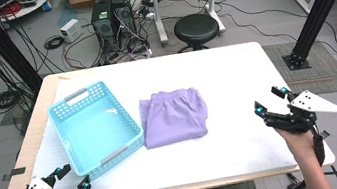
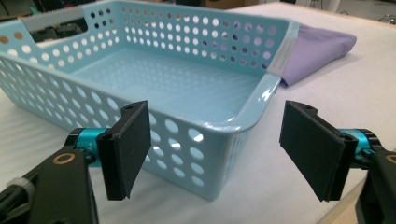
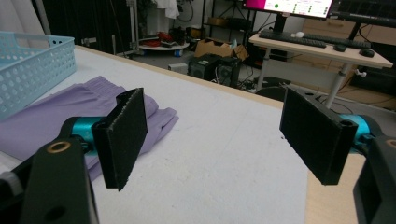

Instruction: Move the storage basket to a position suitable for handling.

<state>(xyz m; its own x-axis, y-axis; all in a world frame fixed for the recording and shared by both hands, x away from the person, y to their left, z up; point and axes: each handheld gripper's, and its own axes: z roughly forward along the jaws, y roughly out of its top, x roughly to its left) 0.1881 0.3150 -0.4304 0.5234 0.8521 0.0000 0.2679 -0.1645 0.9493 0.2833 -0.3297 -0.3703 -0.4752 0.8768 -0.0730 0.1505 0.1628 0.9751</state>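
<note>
I hold both grippers, left (image 1: 73,178) and right (image 1: 269,101), open and empty at the lower corners; I think next I reach the cloth (image 1: 173,116) to put in the basket (image 1: 94,127).

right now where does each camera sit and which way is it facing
high view: above the person's side of the table, looking forward and down; both forearms enter from the bottom, with left gripper and right gripper.
left gripper view: rides the left gripper, looking along its open jaws at the near corner of the blue basket.
right gripper view: rides the right gripper, looking between its open jaws across the table toward the folded purple garment.
Shared: all three views show basket and garment.
</note>
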